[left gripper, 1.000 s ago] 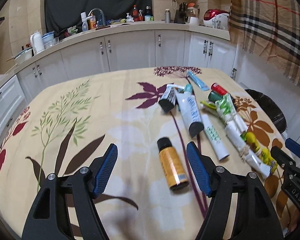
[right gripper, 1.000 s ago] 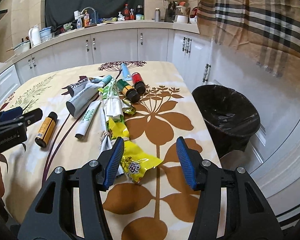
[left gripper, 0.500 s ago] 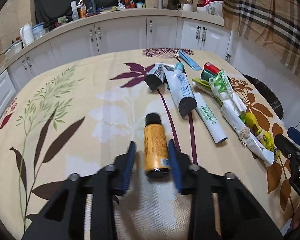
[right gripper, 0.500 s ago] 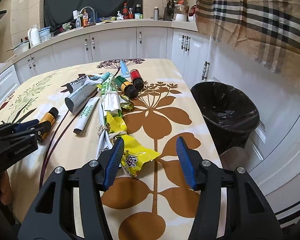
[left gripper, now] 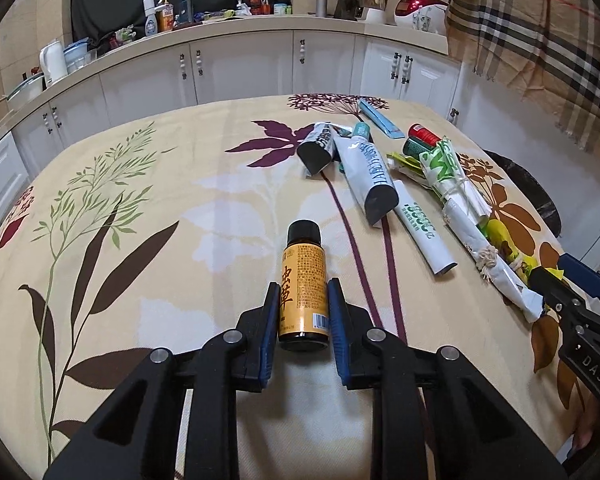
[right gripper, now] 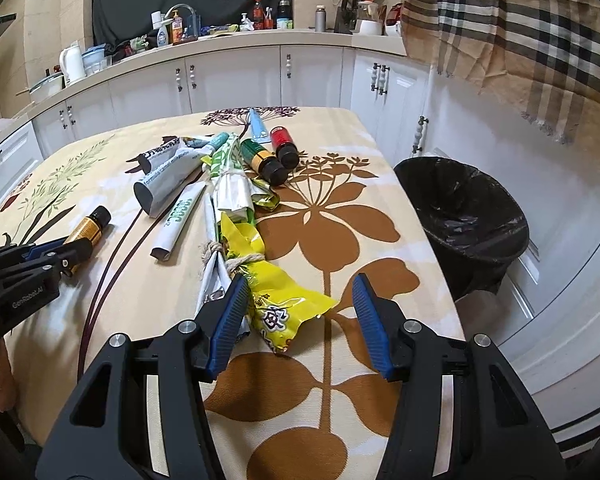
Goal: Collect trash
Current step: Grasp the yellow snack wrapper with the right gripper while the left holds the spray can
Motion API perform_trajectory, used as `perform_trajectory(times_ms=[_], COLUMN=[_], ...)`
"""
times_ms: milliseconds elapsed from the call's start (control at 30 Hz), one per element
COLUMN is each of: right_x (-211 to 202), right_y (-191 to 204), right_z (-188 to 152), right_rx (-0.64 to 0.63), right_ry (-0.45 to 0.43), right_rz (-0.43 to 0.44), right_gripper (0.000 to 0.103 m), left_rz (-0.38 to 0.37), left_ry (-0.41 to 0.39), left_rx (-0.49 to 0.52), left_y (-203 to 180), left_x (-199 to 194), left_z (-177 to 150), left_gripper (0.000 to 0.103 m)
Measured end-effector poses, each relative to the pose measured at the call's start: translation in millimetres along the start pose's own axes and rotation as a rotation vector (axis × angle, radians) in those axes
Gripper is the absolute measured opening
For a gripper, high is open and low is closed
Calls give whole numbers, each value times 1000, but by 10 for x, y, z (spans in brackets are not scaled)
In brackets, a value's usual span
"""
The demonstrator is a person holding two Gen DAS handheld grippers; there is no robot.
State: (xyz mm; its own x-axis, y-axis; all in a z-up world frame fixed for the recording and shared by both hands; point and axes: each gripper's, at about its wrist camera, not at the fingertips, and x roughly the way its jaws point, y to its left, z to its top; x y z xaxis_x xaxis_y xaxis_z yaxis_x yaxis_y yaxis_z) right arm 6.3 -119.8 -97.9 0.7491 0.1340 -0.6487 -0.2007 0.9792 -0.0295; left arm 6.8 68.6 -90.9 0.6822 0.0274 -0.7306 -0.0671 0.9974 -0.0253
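Orange bottle [left gripper: 303, 285] with a black cap lay on its side on the floral worktop [left gripper: 148, 240], left of the trash pile, and served as the landmark. Left gripper [left gripper: 304, 312] had its blue jaws closed against both sides of that bottle's lower body. Right of the bottle lay the grey tubes [left gripper: 366, 176], a white tube [left gripper: 422, 228] and a tied paper roll [left gripper: 496, 268]. Farther right, the right gripper [right gripper: 298, 316] hovered with jaws apart and gripping nothing, a yellow wrapper [right gripper: 284, 304] lying between them on the worktop. Farthest right of the bottle, beyond the worktop edge, stood a black-lined bin [right gripper: 464, 208].
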Motion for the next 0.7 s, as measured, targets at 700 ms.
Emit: perform_trajectory(times_ms=[700], right_x=[79], right_y=[173], right_z=[-38], right_rx=[-51], right_ry=[50], right_rz=[80], right_gripper=[19], left_rz=[8], left_ry=[-12], left_rx=[-25], left_y=[105], left_x=[-46], left_z=[1], left_gripper=[25])
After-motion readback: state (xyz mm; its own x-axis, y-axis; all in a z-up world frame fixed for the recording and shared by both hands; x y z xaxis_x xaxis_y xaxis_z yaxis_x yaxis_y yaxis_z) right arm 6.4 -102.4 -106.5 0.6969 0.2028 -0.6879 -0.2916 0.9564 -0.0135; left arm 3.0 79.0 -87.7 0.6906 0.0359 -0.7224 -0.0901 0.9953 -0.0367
